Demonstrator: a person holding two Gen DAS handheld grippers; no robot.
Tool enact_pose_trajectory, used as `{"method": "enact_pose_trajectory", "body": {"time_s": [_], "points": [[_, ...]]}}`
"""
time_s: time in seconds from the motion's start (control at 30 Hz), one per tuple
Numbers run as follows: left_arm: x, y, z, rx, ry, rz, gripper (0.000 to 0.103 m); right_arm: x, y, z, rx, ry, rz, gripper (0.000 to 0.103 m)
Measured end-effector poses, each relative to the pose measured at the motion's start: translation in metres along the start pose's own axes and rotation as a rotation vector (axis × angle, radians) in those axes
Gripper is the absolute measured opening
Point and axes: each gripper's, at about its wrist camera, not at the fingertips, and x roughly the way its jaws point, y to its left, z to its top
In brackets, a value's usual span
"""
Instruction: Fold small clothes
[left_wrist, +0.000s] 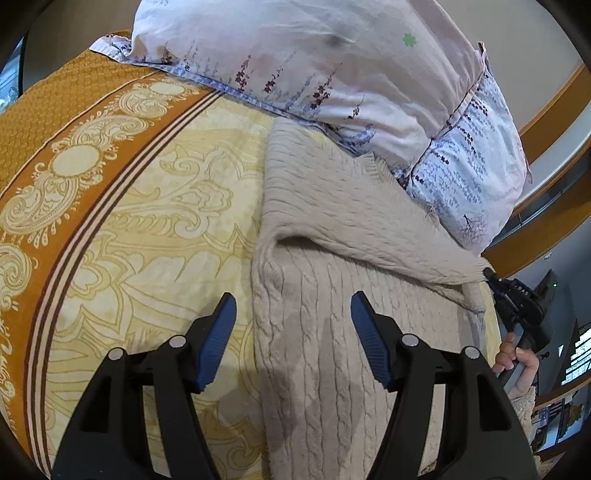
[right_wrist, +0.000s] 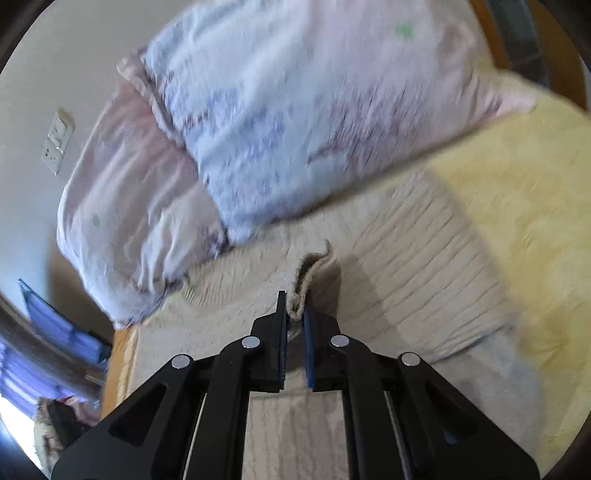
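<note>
Pinching a bunched fold of the beige knit sweater (right_wrist: 369, 266), the right tongs (right_wrist: 294, 321) sit nearly closed on its edge. The left tongs (left_wrist: 293, 314) hang wide apart above the sweater's (left_wrist: 325, 332) cabled body, gripping nothing. The sweater lies on the yellow patterned bedspread (left_wrist: 147, 229), its far part reaching the flowered pillow (left_wrist: 332, 74).

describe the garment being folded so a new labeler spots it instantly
Start at the floral pillows on the yellow-patterned bedspread. Just in front lies the beige cable-knit sweater, one flap already folded across it, its edge pinched in the right gripper. Only it is thick ribbed knit; everything nearby is smooth printed fabric.
</note>
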Motion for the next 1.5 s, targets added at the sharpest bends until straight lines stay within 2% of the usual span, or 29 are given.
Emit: {"method": "enact_pose_trajectory", "body": {"time_s": [0.03, 0.07, 0.13, 0.17, 0.27, 0.3, 0.33, 0.5, 0.67, 0.73, 0.87, 0.97, 1.07, 1.27, 1.4, 1.5], "points": [[0.001, -0.001, -0.001, 0.004, 0.002, -0.001, 0.064, 0.004, -0.004, 0.0, -0.002, 0.012, -0.034, 0.008], [0.001, -0.002, -0.002, 0.014, -0.003, 0.003, 0.064, 0.013, -0.011, -0.002, 0.007, 0.059, -0.071, 0.008], [0.001, -0.003, -0.004, 0.026, -0.003, 0.007, 0.064, 0.026, -0.019, -0.007, 0.032, 0.137, -0.092, 0.008], [0.0, -0.004, -0.005, 0.026, -0.001, -0.001, 0.064, 0.024, -0.023, -0.009, 0.049, 0.143, -0.088, 0.008], [-0.003, -0.005, -0.01, 0.023, 0.005, -0.023, 0.064, 0.001, -0.025, -0.009, 0.058, 0.107, -0.067, 0.03], [-0.005, -0.005, -0.014, 0.026, 0.005, -0.032, 0.063, -0.009, -0.027, -0.009, 0.059, 0.089, -0.059, 0.044], [-0.007, -0.005, -0.016, 0.028, 0.005, -0.039, 0.062, -0.02, -0.029, -0.01, 0.057, 0.069, -0.053, 0.051], [-0.016, -0.003, -0.034, 0.034, 0.009, -0.089, 0.059, -0.064, -0.06, -0.019, 0.069, 0.06, -0.062, 0.051], [-0.024, -0.004, -0.051, 0.044, 0.016, -0.136, 0.059, -0.084, -0.098, -0.035, 0.102, 0.094, -0.071, 0.051], [-0.028, -0.004, -0.058, 0.045, 0.013, -0.153, 0.057, -0.087, -0.105, -0.043, 0.113, 0.117, -0.045, 0.051], [-0.035, -0.003, -0.076, 0.033, 0.032, -0.224, 0.053, -0.096, -0.116, -0.06, 0.133, 0.16, 0.058, 0.05], [-0.039, -0.006, -0.091, 0.048, 0.038, -0.26, 0.05, -0.102, -0.12, -0.075, 0.158, 0.203, 0.184, 0.047], [-0.047, -0.007, -0.105, 0.059, 0.036, -0.313, 0.05, -0.11, -0.119, -0.089, 0.151, 0.219, 0.261, 0.045], [-0.058, -0.002, -0.134, 0.044, 0.037, -0.457, 0.05, -0.135, -0.124, -0.122, 0.128, 0.251, 0.449, 0.045], [-0.061, -0.001, -0.151, 0.062, 0.047, -0.499, 0.05, -0.144, -0.134, -0.138, 0.116, 0.279, 0.491, 0.045], [-0.057, -0.003, -0.16, 0.082, 0.067, -0.501, 0.049, -0.142, -0.137, -0.149, 0.098, 0.315, 0.482, 0.045]]}}
